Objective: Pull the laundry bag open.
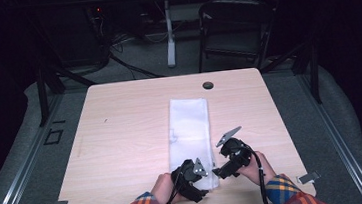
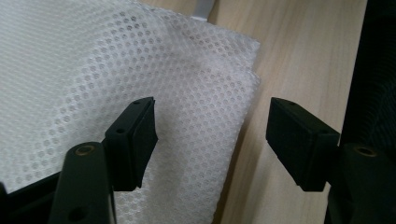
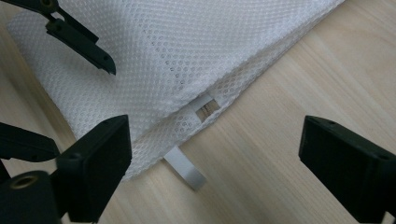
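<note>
A white mesh cloth [image 1: 189, 126], folded into a long strip, lies along the middle of the wooden table [image 1: 122, 138]. My left gripper [image 1: 203, 183] is at the strip's near end. In the left gripper view it [image 2: 212, 123] is open, one jaw over the mesh [image 2: 93, 70] and the other over bare wood, with the cloth's corner between them untouched. My right gripper [image 1: 217, 171] sits just right of that end. It [image 3: 217, 144] stands open astride the edge of the mesh [image 3: 187, 46], where a small white tab [image 3: 185, 168] sticks out. The left gripper's fingers [image 3: 79, 39] show at upper left.
A dark cable hole [image 1: 208, 85] sits near the table's far edge. Behind the table stand a black folding chair [image 1: 232, 26] and a white desk leg [image 1: 169, 38]. Both hands are close to the table's near edge.
</note>
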Tool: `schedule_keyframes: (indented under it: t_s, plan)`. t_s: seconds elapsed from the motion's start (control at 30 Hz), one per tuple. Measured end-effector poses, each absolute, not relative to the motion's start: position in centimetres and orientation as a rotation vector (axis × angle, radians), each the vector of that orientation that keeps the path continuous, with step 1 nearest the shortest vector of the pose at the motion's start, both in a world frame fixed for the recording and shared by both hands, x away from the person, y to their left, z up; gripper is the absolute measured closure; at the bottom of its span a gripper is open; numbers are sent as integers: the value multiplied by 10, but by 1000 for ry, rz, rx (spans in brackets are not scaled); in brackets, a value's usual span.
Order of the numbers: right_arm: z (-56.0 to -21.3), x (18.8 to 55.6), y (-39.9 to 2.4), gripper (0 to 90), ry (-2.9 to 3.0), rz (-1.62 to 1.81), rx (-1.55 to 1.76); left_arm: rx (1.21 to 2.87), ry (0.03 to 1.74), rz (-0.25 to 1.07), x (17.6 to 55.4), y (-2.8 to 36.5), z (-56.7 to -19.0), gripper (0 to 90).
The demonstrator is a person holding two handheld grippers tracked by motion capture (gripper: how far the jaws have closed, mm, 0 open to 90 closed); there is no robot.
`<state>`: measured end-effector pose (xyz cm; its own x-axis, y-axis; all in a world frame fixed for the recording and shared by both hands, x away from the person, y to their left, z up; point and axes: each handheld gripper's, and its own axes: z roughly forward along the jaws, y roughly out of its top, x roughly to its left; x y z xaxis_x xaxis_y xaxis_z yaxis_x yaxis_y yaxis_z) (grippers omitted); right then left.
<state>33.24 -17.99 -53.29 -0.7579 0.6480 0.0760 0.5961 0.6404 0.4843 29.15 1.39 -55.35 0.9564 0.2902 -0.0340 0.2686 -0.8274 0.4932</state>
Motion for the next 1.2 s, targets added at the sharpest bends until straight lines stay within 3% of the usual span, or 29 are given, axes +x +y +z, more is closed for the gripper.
schedule_keyframes:
  t_s: [0.23, 0.47, 0.63, 1.03, 1.2]
  plan:
    - [-534, 333, -178, 201, 2762, 703, 1031, 2590, 391, 32, 293, 16, -556, 622]
    - [-536, 332, -176, 284, 2767, 694, 1025, 2586, 392, 43, 294, 17, -558, 714]
    - [-536, 332, -175, 355, 2781, 672, 1006, 2568, 411, 48, 296, 19, -558, 826]
    - [-535, 327, -171, 749, 2806, 674, 934, 2511, 441, 50, 298, 23, -552, 859]
    - [-538, 324, -167, 843, 2838, 681, 891, 2490, 455, 58, 299, 27, -546, 859]
